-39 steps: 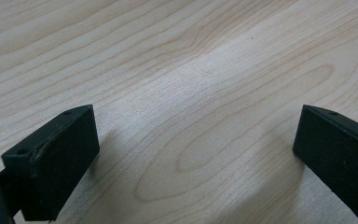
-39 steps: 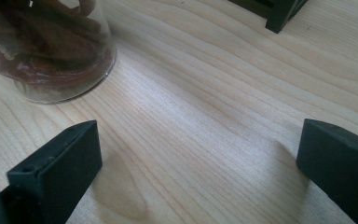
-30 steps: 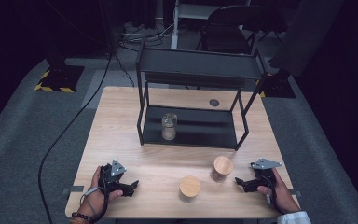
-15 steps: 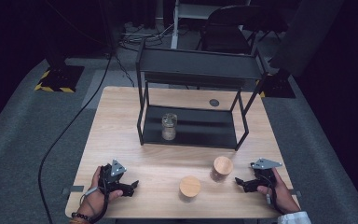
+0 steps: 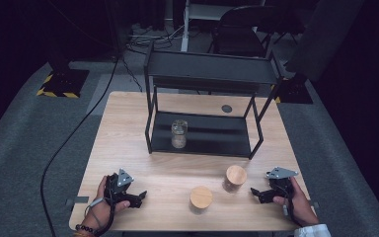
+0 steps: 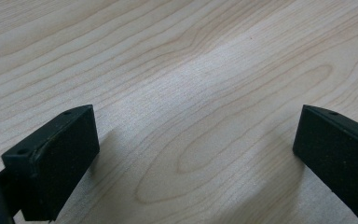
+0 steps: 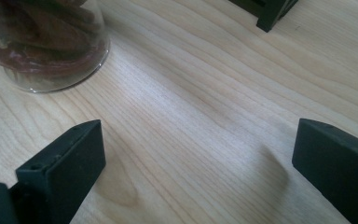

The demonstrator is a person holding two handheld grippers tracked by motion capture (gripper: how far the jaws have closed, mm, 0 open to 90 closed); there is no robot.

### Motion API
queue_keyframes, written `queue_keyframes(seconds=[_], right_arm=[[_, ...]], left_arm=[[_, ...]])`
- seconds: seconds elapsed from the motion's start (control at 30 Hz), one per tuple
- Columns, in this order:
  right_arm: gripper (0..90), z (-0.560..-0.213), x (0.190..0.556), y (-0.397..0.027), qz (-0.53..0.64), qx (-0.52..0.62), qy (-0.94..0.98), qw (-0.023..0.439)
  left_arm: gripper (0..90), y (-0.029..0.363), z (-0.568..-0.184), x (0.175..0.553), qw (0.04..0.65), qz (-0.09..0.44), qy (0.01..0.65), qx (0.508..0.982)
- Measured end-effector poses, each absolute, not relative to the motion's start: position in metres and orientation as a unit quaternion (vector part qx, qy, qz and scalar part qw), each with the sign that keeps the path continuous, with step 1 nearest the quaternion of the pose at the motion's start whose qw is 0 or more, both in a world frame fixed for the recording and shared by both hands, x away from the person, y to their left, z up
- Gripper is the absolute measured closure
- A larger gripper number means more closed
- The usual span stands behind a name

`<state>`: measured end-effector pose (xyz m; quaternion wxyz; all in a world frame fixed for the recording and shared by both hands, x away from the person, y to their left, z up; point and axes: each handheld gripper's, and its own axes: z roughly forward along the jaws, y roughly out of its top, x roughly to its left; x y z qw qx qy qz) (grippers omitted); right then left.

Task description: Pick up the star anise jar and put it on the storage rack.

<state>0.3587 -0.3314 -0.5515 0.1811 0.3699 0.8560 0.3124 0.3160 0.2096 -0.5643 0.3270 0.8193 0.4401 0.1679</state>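
Observation:
Two wooden-lidded jars stand on the table's near half, one (image 5: pixel 236 177) to the right and one (image 5: pixel 201 197) nearer the front edge. A clear glass jar (image 5: pixel 178 133) stands on the lower tier of a black two-tier rack (image 5: pixel 152 118). My left gripper (image 5: pixel 140 196) rests at the front left, open over bare wood (image 6: pixel 196 135). At the front right my right gripper (image 5: pixel 254 192) points at the right jar; its jaws have just been closing a little, stand open, and have nothing between them (image 7: pixel 198 144). That jar (image 7: pixel 42 42) holds brown contents.
A rack foot (image 7: pixel 270 14) stands ahead of the right gripper. A small dark disc (image 5: pixel 226 108) lies on the wooden table (image 5: pixel 123 128) behind the rack. Chairs and cables are on the floor beyond the far edge.

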Motion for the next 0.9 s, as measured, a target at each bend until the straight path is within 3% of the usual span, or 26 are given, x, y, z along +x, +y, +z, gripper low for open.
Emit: queue_keyframes(seconds=[0.9], right_arm=[[2.2,-0.494,0.326,-0.309,0.356,0.299,0.859,0.214]], left_arm=[[0.0,0.21,-0.564,0.316,0.327,0.168,0.44,0.819]])
